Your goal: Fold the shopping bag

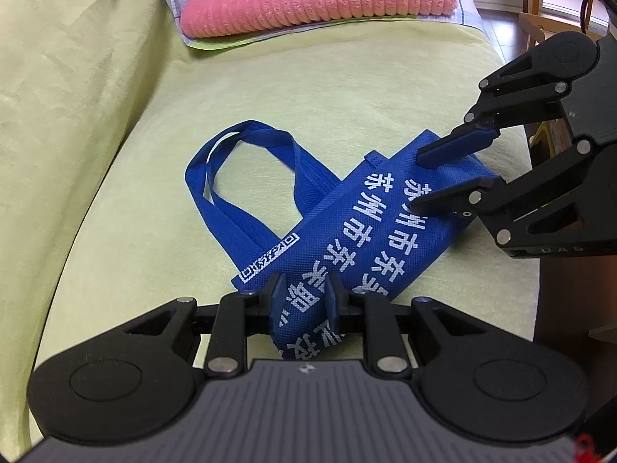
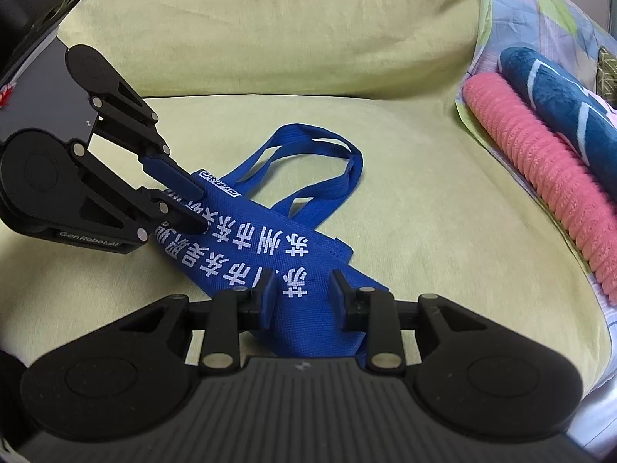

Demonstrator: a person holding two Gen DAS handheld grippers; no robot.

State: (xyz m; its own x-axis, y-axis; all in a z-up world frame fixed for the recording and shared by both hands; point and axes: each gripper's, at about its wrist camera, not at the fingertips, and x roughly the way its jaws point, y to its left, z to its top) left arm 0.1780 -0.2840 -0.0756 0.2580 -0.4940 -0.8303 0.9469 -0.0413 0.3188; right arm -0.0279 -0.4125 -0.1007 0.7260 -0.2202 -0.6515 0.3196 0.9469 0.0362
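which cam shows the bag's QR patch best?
Left wrist view: the QR patch on the shopping bag is unobstructed and side-on. In the right wrist view the patch is smaller, partly behind the left gripper.

Yellow-green sofa seat (image 1: pixel 115 193) carries everything. Folded blue shopping bag (image 1: pixel 347 231) lies mid-seat, white lettering up, handle loops spread flat toward backrest. Patterned cloth (image 2: pixel 486 38) at seat's far end, well apart from bag; pink ribbed towel (image 1: pixel 316 11) and dark blue towel (image 2: pixel 559 92) stacked on it.

"苏州市东" on blue bag (image 1: pixel 347 227)
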